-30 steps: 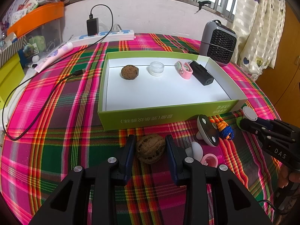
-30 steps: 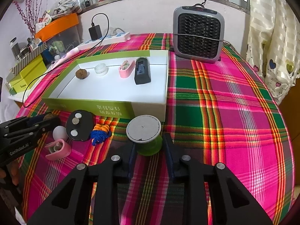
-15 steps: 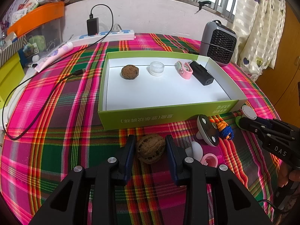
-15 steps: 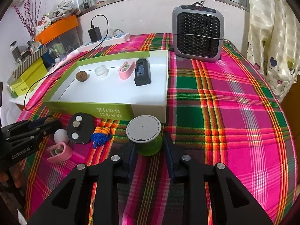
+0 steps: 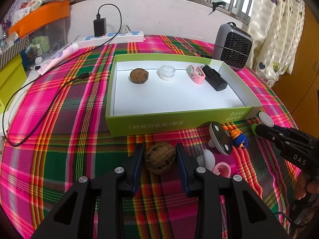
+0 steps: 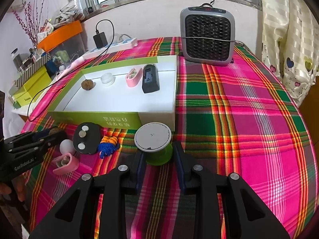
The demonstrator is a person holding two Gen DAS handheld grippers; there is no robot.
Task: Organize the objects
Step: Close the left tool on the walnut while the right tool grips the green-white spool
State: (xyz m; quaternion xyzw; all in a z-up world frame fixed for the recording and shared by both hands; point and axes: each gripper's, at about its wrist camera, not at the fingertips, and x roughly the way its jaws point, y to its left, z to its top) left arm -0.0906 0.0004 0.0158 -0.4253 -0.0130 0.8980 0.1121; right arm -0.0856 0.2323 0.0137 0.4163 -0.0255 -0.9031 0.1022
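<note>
In front of the green box (image 5: 151, 123), on the plaid worktop (image 5: 59, 131), the left hand-held gripper (image 5: 159, 157) is closing its pads against the two sides of a walnut (image 5: 160, 157), which is sitting on the cloth just short of the box's near wall. At about three o'clock from it, the right hand-held gripper (image 6: 157, 156) is clamping the green stem of a white-topped spool (image 6: 153, 139), also resting on the cloth by the box's near corner. Both grips look set for a lift, probably so each thing can be carried over the wall. Inside the box, along the far wall at twelve o'clock, another walnut (image 5: 139, 76), a clear cap (image 5: 167, 72), a pink case (image 5: 196, 74) and a black block (image 5: 214, 77) are lying in a row, which suggests the sorted things are being lined up there. Between the two grippers, a black disc (image 6: 86, 139), a blue and orange knit toy (image 6: 108, 146), a white ball (image 6: 66, 146) and a second pink case (image 6: 66, 163) are waiting loose on the cloth.
</note>
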